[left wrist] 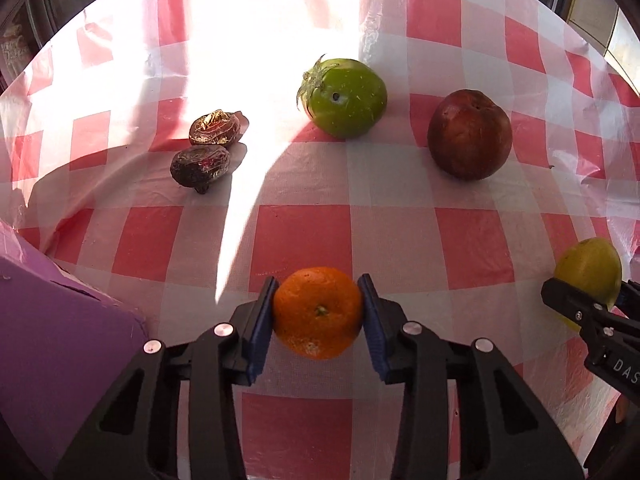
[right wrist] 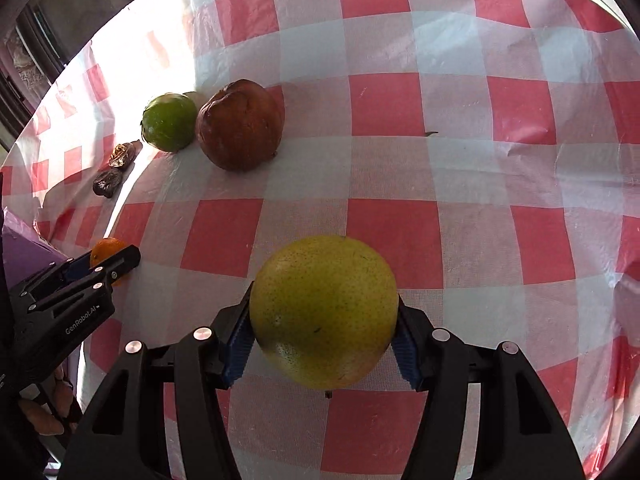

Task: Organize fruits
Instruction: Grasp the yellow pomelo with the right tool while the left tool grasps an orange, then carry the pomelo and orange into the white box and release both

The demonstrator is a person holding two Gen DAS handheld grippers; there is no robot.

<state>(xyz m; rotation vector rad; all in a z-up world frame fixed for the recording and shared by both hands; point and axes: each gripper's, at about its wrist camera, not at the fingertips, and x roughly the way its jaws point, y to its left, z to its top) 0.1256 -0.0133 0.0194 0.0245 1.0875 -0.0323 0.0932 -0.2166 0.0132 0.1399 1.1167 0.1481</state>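
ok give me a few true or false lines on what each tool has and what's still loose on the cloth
1. The left tool is clamped on an orange. True.
2. The right tool is empty. False: its pads press a yellow-green citrus fruit.
3. The green tomato lies loose on the checked tablecloth. True.
4. The dark red fruit sits inside the purple box. False: it lies on the cloth beside the tomato.
5. Two dark wrinkled dates lie next to each other. True.
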